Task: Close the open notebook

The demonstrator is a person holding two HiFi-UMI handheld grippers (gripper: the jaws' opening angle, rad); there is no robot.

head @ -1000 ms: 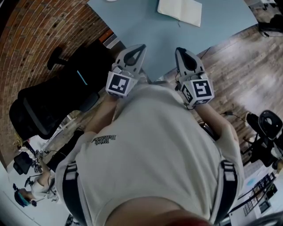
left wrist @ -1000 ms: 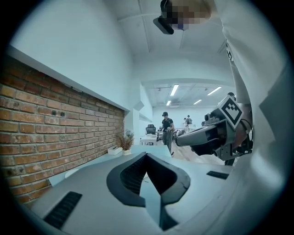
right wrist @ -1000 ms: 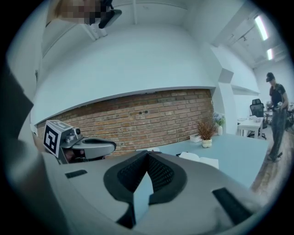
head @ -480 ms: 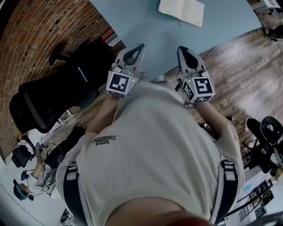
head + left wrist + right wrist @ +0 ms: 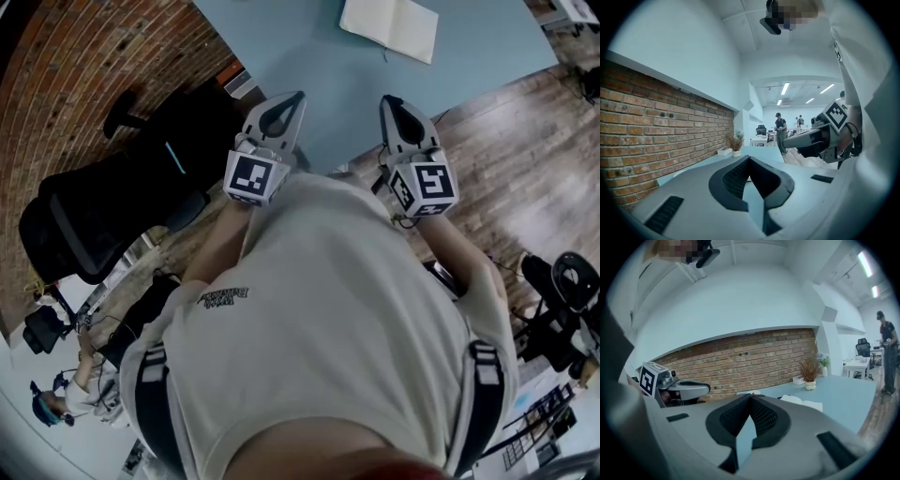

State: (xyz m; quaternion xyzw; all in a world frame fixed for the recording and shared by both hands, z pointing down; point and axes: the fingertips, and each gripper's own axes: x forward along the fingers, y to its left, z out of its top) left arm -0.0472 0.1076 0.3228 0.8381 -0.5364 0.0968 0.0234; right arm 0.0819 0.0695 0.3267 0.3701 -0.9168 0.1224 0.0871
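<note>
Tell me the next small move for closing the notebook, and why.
Probably reach the right gripper forward across the table toward the notebook. The notebook lies open far up the table, roughly ahead of that gripper, while both it and the left gripper hang near the body at the near edge, fingers together and empty.

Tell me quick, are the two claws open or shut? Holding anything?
Left claw: shut, holding nothing.
Right claw: shut, holding nothing.
</note>
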